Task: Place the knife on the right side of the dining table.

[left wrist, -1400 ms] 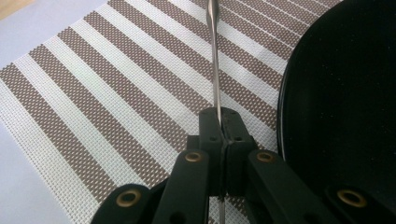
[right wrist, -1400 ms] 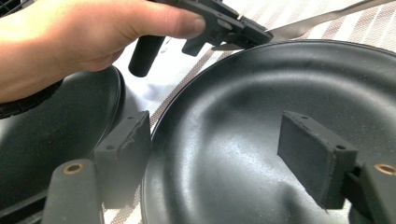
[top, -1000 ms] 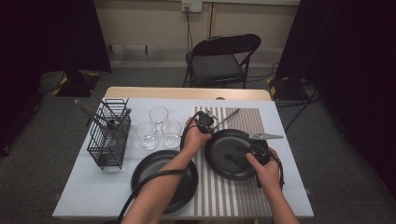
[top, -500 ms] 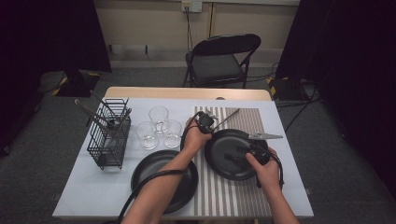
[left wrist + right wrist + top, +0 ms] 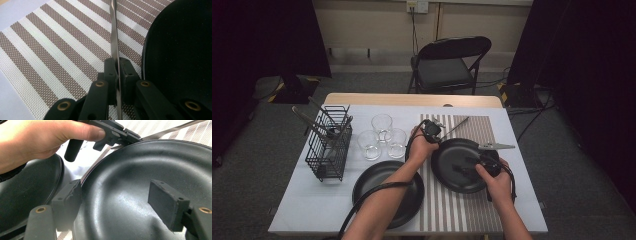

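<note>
Table (image 5: 302,210) with white cover. The striped placemat (image 5: 482,125) sat on its right half. One black plate (image 5: 447,165) was on the placemat, and a second black plate (image 5: 377,185) sat near the front edge on the cloth. Wire basket (image 5: 329,145) with utensils at the left, three glasses (image 5: 382,122) beside it. A knife (image 5: 497,146) lay just right of the placemat plate.

The task's thing was the metal utensil (image 5: 457,125). It lay on the placemat just beyond the plate's far-left rim, seen edge-on in the left gripper view (image 5: 114,37).

The left gripper (image 5: 117,62) was clamped on the utensil's near end, strip between both pads. Its jaws had just been opening a little, with the utensil between them.

The right gripper (image 5: 120,192) was spread wide and grasped nothing. One jaw was outside the plate rim, the other over the plate's inside.

Judged step: setting the utensil down beside the plate. To do it well, lay the strip flat on the mat before letting go fully. Keep it off the rim, open slowly, and lift straight away so it doesn't skid. The right gripper could steady the plate.

Against the earlier high views, hands, plates and utensil sat where they had been.
</note>
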